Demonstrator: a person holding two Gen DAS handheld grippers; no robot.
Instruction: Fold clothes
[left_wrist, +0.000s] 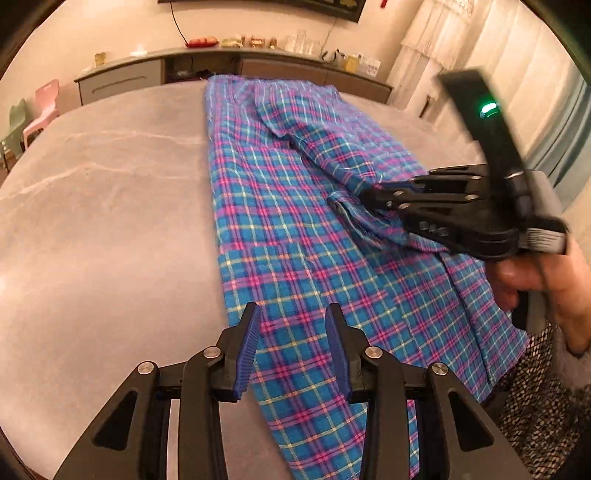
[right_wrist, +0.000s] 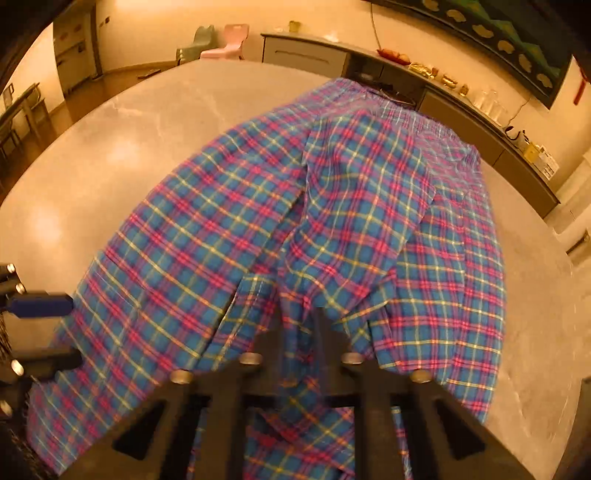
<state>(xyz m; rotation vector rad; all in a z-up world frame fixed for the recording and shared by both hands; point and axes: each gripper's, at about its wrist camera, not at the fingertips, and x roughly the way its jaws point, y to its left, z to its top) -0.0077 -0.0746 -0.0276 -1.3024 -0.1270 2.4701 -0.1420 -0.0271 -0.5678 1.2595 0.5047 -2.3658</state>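
No readable text anywhere — the boxes on the far sideboard (left_wrist: 236, 61) perhaps bear print, too blurred.

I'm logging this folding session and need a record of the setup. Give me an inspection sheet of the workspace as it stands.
Surface: grey marble-look table, bare beside the cloth.
Job's things: plaid garment spread lengthwise, near end hanging over the table edge; one part lifted across it.
Clutter: nothing seen on the table.
Grippers: left gripper open, above the near cloth, holding nothing; right gripper shut on a fold of the garment.
Cables: a dark wire on the far wall.
Surroundings: sideboard with small items, pink chair, curtains.
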